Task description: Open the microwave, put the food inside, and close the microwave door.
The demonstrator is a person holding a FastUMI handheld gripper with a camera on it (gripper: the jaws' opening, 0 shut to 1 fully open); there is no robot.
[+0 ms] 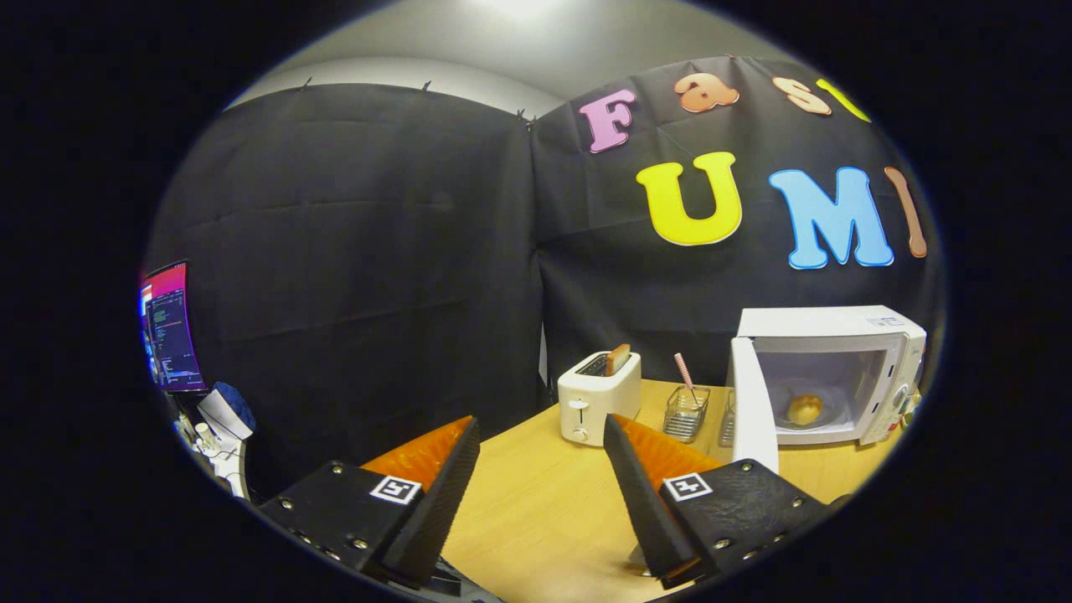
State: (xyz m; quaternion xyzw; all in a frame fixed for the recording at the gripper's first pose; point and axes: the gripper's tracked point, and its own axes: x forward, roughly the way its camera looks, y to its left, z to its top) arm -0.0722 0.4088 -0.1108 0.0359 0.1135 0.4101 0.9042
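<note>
Jaws apart, empty; food (804,409) seemingly inside open microwave (837,368).

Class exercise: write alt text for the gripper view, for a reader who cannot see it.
The white microwave stands open on the wooden table, food inside, its door swung wide. The tool is open and empty, well short of it, near a toaster.

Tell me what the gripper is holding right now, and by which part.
Nothing is held. The gripper is open, its fingers spread over bare table; the food lies inside the open microwave.

White microwave (837,368), white toaster (597,395), tan table (544,502).
</note>
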